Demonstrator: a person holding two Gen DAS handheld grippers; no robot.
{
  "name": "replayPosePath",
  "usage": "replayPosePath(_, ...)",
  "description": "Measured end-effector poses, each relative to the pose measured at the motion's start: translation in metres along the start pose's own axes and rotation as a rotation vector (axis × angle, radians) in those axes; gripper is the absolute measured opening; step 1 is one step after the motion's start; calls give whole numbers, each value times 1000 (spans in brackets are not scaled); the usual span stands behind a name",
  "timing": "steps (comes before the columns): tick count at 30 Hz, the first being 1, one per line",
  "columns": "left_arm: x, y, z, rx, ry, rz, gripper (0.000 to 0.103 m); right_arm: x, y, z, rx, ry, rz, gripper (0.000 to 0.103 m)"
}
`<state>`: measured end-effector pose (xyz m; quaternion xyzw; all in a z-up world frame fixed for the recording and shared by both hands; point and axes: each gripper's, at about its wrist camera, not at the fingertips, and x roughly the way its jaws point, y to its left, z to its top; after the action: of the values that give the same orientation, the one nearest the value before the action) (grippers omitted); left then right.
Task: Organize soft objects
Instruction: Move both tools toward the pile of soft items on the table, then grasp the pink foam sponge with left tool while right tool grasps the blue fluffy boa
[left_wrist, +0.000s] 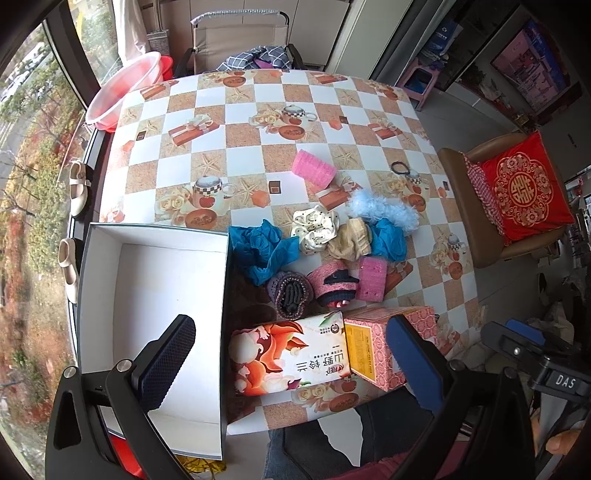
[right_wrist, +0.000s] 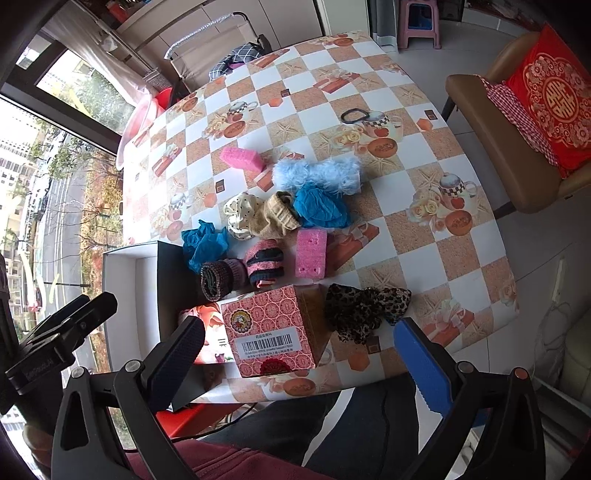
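A pile of soft things lies mid-table: blue cloth (left_wrist: 264, 247), dotted cream scrunchie (left_wrist: 314, 229), beige sock (left_wrist: 351, 238), fluffy light-blue piece (left_wrist: 384, 208), rolled pink sock (left_wrist: 332, 282), rolled purple sock (left_wrist: 290, 295), two pink sponges (left_wrist: 314, 168) (left_wrist: 373, 278). A leopard scrunchie (right_wrist: 364, 308) lies near the front edge. An open white box (left_wrist: 155, 317) stands at the left. My left gripper (left_wrist: 291, 365) is open above the box edge and tissue pack. My right gripper (right_wrist: 303, 354) is open above the pink carton, empty.
A floral tissue pack (left_wrist: 288, 354) and a pink carton (right_wrist: 269, 328) stand at the table's front. A black hair tie (right_wrist: 352, 116) lies far right. A pink basin (left_wrist: 122, 92) sits at the far left corner. Chairs stand behind and at the right (right_wrist: 517, 147).
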<state>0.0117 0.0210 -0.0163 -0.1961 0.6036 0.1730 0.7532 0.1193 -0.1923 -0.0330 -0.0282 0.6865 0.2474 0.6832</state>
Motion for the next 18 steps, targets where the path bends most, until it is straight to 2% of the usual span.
replayPosePath(4,22,1,10,-18,71,-47,103,9,-14,1,32,-3,-11,103)
replayPosePath(7,35,-7,20,-14,128,-24,103,14,-26,7,55,-2,-9,103)
replayPosePath(12,55,-20,51,-18,111,9,103,33,-42,26,51,45,-30,103)
replayPosePath(18,93,-21,106,-123,150,16,103,59,-54,57,32,90,-26,103)
